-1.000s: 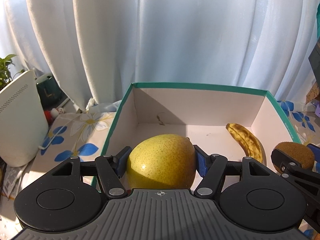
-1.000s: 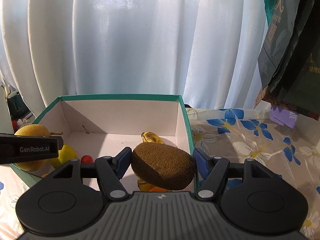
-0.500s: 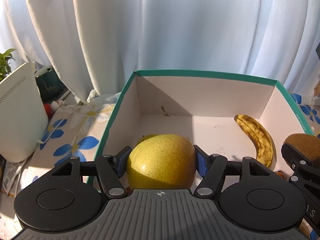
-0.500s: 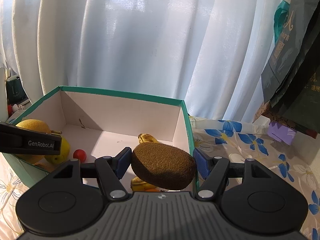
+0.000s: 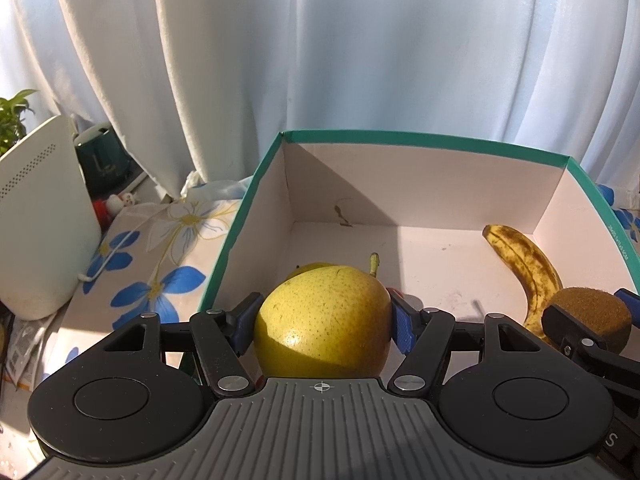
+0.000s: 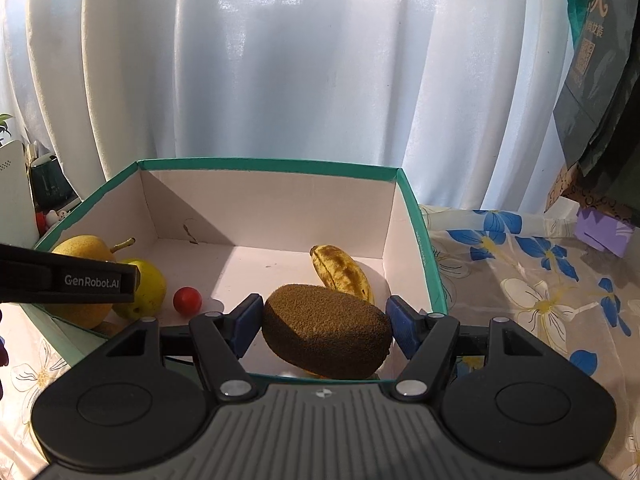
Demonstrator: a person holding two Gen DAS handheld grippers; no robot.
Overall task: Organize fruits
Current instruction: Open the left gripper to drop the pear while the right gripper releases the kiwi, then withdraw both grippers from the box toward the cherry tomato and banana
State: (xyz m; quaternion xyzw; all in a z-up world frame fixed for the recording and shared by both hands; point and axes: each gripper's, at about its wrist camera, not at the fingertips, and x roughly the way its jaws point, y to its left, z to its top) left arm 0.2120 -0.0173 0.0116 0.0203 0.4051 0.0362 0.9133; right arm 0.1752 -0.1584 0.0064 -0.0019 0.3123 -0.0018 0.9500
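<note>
Tongs (image 5: pixel 324 322) (image 6: pixel 326 330) tilt downward over box (image 5: pixel 420 142), gripping pear (image 5: pixel 324 320) and kiwi (image 6: pixel 326 330).

"GenRobot.AI" stands on the left hand-held gripper (image 6: pixel 80 280).

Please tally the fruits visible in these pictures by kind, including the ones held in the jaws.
Pear: 1, held
Kiwi: 1, held
Banana: 1
Lemon-like yellow fruit: 1
Small red fruit: 1
Total: 5
</note>
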